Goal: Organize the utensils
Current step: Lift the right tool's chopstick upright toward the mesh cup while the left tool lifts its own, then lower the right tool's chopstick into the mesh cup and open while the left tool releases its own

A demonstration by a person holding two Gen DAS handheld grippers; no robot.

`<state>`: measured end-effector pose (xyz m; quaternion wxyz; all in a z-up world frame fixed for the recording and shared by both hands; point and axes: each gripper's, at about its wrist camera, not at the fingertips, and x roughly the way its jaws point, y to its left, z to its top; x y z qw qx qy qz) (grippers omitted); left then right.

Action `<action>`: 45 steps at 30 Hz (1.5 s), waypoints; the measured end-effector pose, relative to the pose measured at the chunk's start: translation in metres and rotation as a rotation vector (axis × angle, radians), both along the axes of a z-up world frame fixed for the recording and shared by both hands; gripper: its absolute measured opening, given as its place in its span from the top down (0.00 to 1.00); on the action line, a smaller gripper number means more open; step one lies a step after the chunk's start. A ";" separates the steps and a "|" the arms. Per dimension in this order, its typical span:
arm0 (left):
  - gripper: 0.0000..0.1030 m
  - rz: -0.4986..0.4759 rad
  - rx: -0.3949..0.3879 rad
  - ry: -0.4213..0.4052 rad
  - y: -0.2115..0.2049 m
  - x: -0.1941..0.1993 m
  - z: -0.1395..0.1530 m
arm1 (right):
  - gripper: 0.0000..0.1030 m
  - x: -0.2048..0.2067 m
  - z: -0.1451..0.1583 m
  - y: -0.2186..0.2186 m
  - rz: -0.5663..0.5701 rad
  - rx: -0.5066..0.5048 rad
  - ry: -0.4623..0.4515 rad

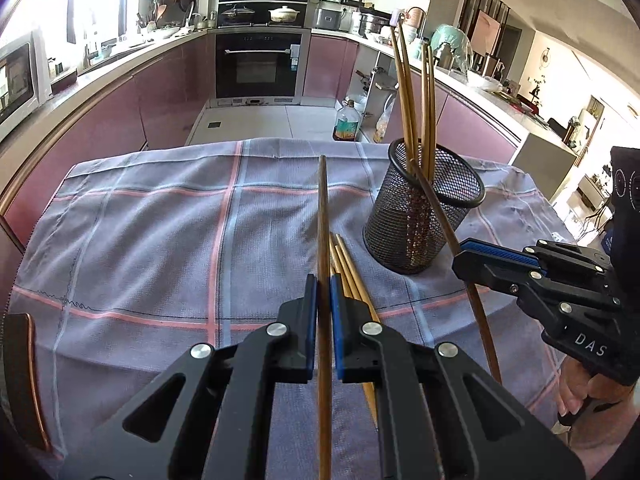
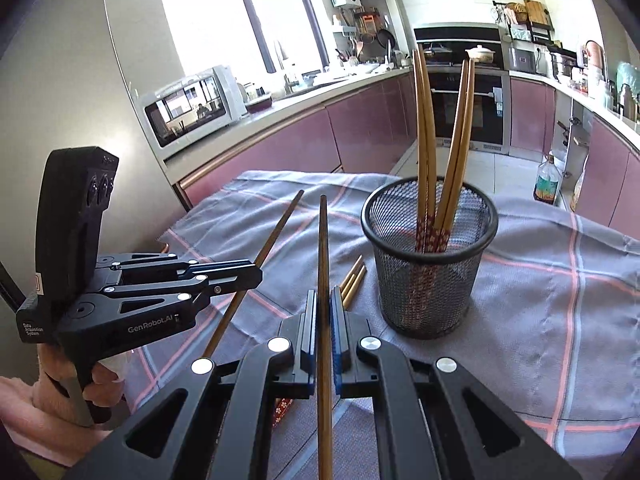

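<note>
The left gripper (image 1: pixel 323 294) and right gripper (image 2: pixel 323 308) each pinch one brown wooden chopstick (image 1: pixel 323 216) (image 2: pixel 322 248). The black mesh metal cup (image 2: pixel 430 256), holding four chopsticks, stands near on the right. Three loose bamboo chopsticks (image 1: pixel 347 264) lie on the grey checked cloth (image 1: pixel 160 240); its left part is free.

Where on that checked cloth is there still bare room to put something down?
The widest bare patch is the grey checked tablecloth left of the loose wooden chopsticks. More lies right of the black mesh cup. It is crowded between cup and chopsticks, where both tools hold a chopstick.
</note>
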<state>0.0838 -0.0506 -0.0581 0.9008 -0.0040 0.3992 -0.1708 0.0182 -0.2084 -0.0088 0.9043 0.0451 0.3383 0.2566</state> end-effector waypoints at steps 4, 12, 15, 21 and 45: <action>0.93 -0.008 -0.023 -0.025 0.001 -0.006 0.015 | 0.95 -0.004 0.013 -0.007 -0.009 0.011 -0.040; 0.93 -0.034 -0.086 -0.086 0.008 -0.022 0.048 | 0.95 -0.009 0.035 -0.022 -0.033 0.034 -0.110; 0.93 -0.044 -0.112 -0.111 0.010 -0.028 0.061 | 0.95 -0.010 0.042 -0.028 -0.039 0.046 -0.130; 0.93 -0.047 -0.162 -0.159 0.018 -0.037 0.086 | 0.95 -0.009 0.054 -0.036 -0.049 0.060 -0.166; 0.93 -0.100 -0.248 -0.322 -0.014 -0.020 0.179 | 0.95 -0.004 0.118 -0.056 -0.105 0.047 -0.342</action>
